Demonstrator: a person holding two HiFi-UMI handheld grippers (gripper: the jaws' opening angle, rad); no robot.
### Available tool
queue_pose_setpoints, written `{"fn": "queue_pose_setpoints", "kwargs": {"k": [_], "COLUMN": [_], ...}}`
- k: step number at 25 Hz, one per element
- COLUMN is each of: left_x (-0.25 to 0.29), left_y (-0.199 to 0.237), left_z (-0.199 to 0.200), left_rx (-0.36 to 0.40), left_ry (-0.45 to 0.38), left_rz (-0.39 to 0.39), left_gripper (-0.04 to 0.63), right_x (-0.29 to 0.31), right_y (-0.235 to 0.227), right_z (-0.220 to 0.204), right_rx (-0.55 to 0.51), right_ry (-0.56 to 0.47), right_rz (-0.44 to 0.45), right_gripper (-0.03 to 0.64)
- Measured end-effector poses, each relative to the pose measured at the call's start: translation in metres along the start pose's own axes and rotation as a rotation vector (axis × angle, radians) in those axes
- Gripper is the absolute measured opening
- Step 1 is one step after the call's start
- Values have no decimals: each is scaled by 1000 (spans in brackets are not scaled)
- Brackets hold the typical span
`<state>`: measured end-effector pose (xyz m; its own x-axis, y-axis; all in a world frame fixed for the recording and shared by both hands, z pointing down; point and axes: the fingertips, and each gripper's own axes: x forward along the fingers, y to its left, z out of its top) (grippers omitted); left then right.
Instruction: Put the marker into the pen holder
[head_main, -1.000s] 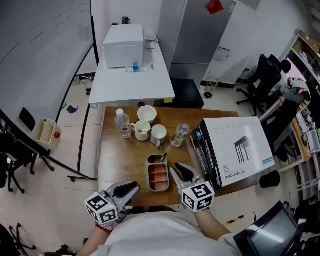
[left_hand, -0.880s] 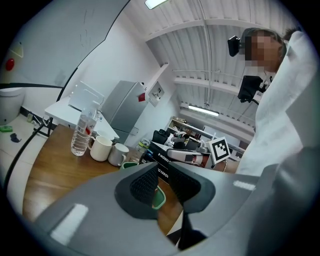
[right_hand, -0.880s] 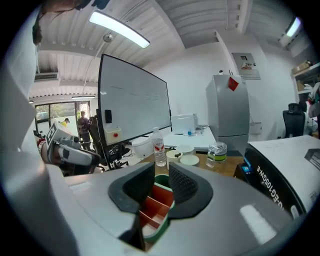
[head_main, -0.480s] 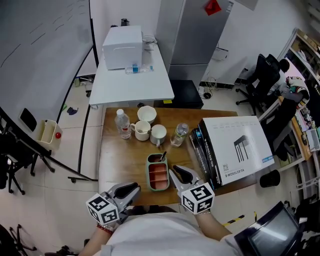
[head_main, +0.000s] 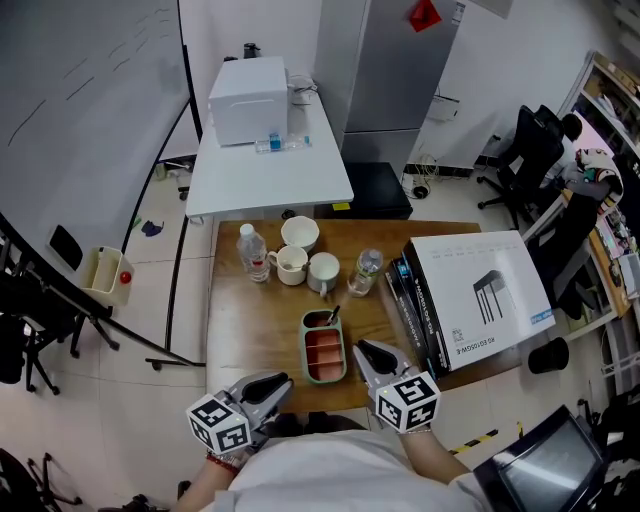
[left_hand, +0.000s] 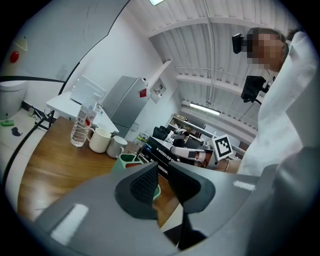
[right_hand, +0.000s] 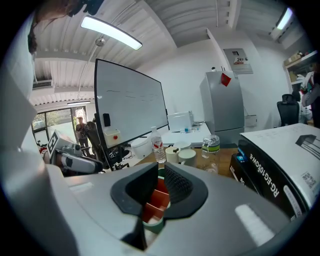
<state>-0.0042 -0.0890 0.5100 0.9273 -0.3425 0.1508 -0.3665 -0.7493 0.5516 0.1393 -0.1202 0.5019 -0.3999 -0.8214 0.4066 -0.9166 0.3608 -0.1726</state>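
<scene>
The pen holder (head_main: 324, 352) is a green tray with orange compartments, lying near the front edge of the wooden table (head_main: 235, 320). A dark marker (head_main: 333, 315) stands slanted in its far compartment. My right gripper (head_main: 371, 354) hovers just right of the holder's near end. Its jaws are closing to a thin slit with nothing between them. In the right gripper view the holder (right_hand: 156, 200) shows through that slit of the right gripper (right_hand: 160, 167). My left gripper (head_main: 272, 387) is at the table's front edge, left of the holder, shut and empty. The left gripper view shows the left gripper (left_hand: 163, 167) and the holder's rim (left_hand: 124, 159).
A water bottle (head_main: 254, 252), two mugs (head_main: 291, 264) (head_main: 323, 271), a bowl (head_main: 299, 233) and a glass jar (head_main: 367, 270) stand at the table's far side. A large flat carton (head_main: 480, 295) covers the right edge. A white table (head_main: 265, 165) stands beyond.
My right gripper's jaws have come together from a clear gap. Both grippers sit slightly nearer the table's front edge; the holder and marker stay put.
</scene>
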Motion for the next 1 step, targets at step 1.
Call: {"fn": "queue_pose_setpoints", "kwargs": {"k": [1], "left_x": [0], "left_y": [1], "left_z": [1], "left_rx": [2], "left_ry": [-5], "left_rz": [-1], "left_gripper": [64], "right_x": [0], "right_y": [-1], "right_z": [0], "right_rx": [2], "right_ry": [-2], "right_rz": [1], "right_gripper": [29]}}
